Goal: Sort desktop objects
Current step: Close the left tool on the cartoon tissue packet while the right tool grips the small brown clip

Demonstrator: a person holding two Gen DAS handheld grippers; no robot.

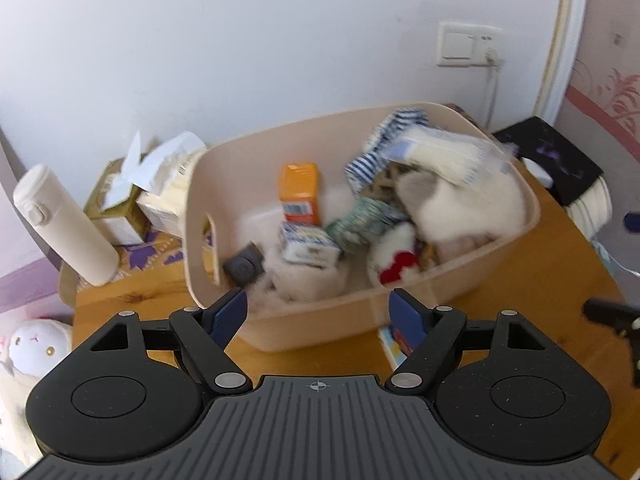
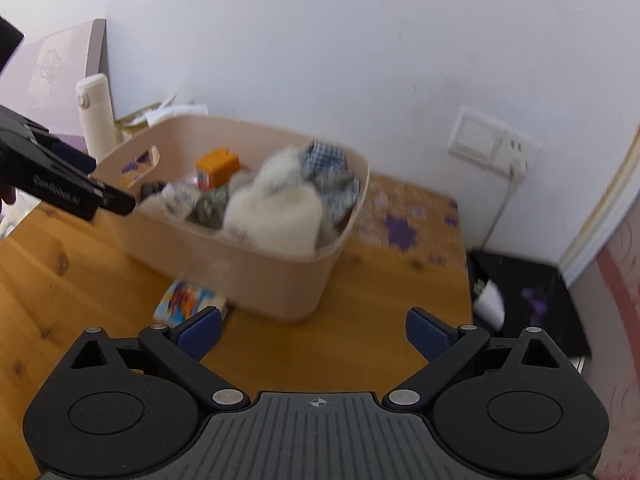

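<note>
The left gripper (image 1: 318,312) is hovering with its blue-padded jaws spread wide and gripping nothing, its fingertips sitting just in front of the near wall of the beige plastic storage bin (image 1: 472,276). The right gripper (image 2: 314,330) is likewise gaping wide and empty, hanging over the bare wooden tabletop (image 2: 72,292) a little short of the bin's near corner (image 2: 280,292).

The bin is standing on the table ahead of both tools, piled with sorted items: an orange rectangular box (image 1: 299,192) is leaning upright near the middle, a small white-and-blue carton (image 1: 308,246) is lying just in front of it, a dark grey square object (image 1: 245,267) is resting by the handle cut-out, and a white fluffy plush toy (image 1: 472,208) is filling the right side, with a blue-and-white striped cloth (image 1: 380,148) behind it (all of this is blurred, so finer detail is not readable).

A colourful flat card (image 2: 184,300) is lying on the table, partly tucked under the bin's near edge, just ahead of the right gripper's left fingertip. A cream cylindrical flask (image 1: 64,224) is standing left of the bin, well apart from the left gripper.
</note>
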